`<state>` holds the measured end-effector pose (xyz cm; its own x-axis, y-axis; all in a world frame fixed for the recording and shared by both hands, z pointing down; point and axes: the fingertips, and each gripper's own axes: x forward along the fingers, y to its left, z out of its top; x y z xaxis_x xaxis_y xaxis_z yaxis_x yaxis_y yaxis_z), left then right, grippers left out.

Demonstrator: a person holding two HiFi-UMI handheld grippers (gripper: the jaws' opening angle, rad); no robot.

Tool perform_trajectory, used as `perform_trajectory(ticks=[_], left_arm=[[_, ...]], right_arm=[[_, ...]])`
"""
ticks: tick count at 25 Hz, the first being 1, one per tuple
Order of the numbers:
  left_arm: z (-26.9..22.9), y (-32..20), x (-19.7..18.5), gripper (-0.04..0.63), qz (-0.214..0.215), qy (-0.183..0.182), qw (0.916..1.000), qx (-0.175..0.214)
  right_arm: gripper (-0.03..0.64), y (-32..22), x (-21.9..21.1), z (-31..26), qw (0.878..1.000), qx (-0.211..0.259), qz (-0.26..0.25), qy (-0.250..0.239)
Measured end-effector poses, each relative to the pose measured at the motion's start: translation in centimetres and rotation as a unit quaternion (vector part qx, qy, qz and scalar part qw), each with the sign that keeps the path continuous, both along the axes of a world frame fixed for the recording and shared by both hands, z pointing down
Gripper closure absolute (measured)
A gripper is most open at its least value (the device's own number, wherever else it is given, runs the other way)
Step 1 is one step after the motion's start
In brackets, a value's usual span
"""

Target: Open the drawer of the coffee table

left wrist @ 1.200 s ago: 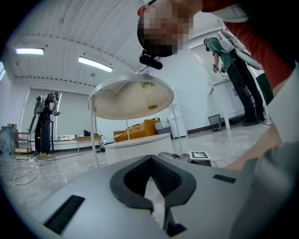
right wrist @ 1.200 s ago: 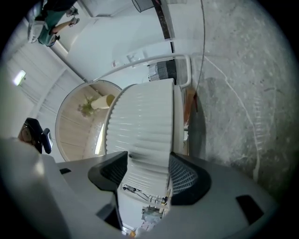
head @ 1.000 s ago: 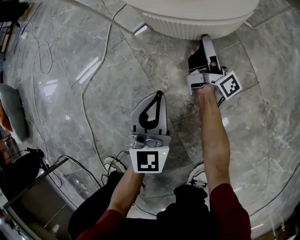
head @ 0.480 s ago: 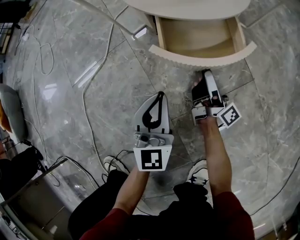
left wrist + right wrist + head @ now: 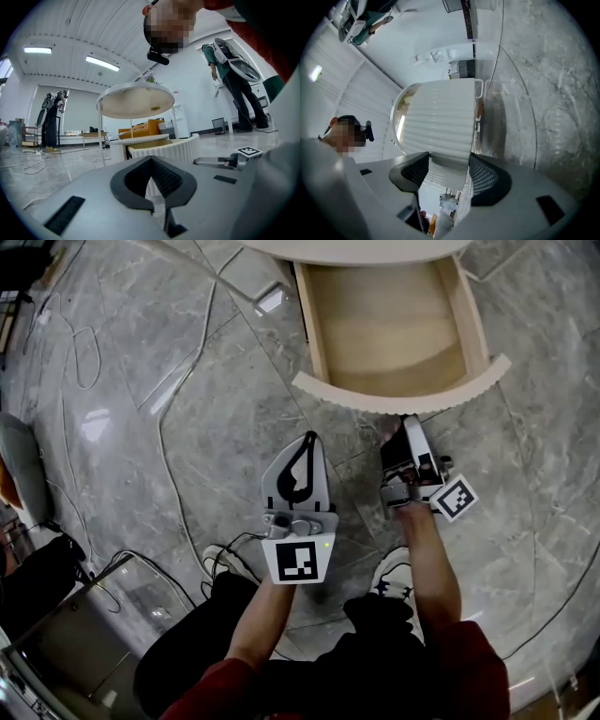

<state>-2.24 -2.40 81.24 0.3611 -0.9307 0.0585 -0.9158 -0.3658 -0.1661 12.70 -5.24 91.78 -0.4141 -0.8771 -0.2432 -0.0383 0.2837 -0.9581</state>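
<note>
"Two grippers, so which has the drawer (image 5: 394, 343)?"
"Right gripper (image 5: 446, 161). Its own view shows the pads clamped on the ribbed, curved front. Only the head view shows the bare wooden inside, out from under the table (image 5: 375, 247). Left gripper (image 5: 310, 439) is short of the front, jaws together."

Drawer (image 5: 389, 334) interior: pale wood, matt. Drawer front (image 5: 403, 399): ribbed, cream, matt. Floor (image 5: 169, 427): grey marble-look tile, polished, glossy. Left gripper (image 5: 311, 437) shell: matt grey plastic.

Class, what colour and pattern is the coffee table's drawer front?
The curved drawer front is cream and ribbed; best in right gripper view.
</note>
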Motion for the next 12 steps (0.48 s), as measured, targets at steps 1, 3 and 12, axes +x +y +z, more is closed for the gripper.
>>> perform_trajectory(ticks=[1,3,12], left_arm=[[0.05,0.08,0.0,0.583,0.0,0.0,1.0,0.0],[0.28,0.11,-0.06,0.583,-0.001,-0.002,1.0,-0.003],[0.87,-0.02,0.31,0.583,0.0,0.004,1.0,-0.008]], right_arm=[[0.337,-0.09,-0.11,0.0,1.0,0.0,0.0,-0.001],[0.337,-0.1,-0.13,0.06,1.0,-0.002,0.003,-0.004],[0.331,0.36,-0.36,0.46,1.0,-0.016,-0.005,0.025]])
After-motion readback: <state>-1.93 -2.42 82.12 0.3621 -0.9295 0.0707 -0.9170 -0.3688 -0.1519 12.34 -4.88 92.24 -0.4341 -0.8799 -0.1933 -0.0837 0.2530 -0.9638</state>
